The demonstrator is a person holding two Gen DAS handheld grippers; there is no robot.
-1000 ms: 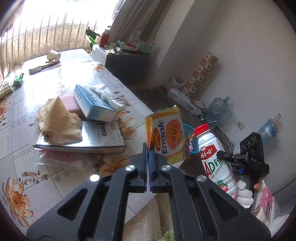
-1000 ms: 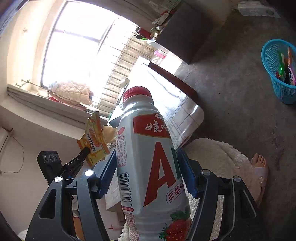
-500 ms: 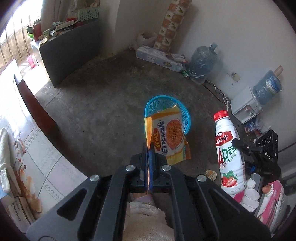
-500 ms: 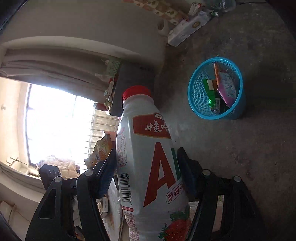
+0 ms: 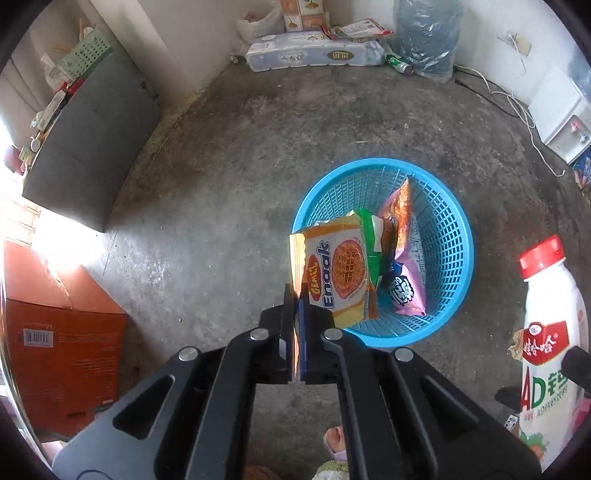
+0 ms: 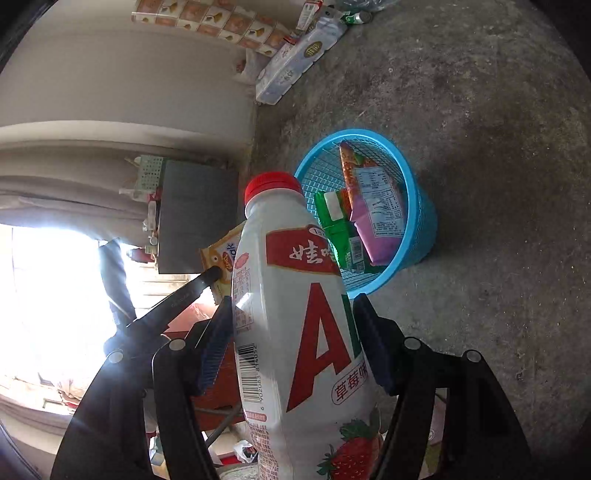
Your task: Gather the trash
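Observation:
My left gripper (image 5: 297, 295) is shut on the edge of a yellow-orange Enaak snack packet (image 5: 338, 269), which hangs over the near left rim of a blue plastic basket (image 5: 450, 229) on the concrete floor. Inside the basket lie a purple wrapper (image 5: 404, 258) and a green one (image 5: 371, 236). My right gripper (image 6: 293, 314) is shut on a white drink bottle (image 6: 295, 314) with a red cap, held up short of the basket (image 6: 421, 221). That bottle (image 5: 550, 332) shows at the right edge of the left wrist view. The left gripper's fingers (image 6: 184, 291) and the packet (image 6: 223, 258) show left of the bottle.
An orange cardboard box (image 5: 62, 343) stands on the floor at the left. A dark grey cabinet (image 5: 92, 140) is beyond it. A pack of tissue rolls (image 5: 314, 55), a water jug (image 5: 428, 33) and cables (image 5: 517, 103) lie along the far wall. A foot (image 5: 334, 439) is below the gripper.
Both grippers swung away from the table and down toward the floor. The blue basket has grown closer in both views, and the packet now hangs over its rim. Neither grip changed.

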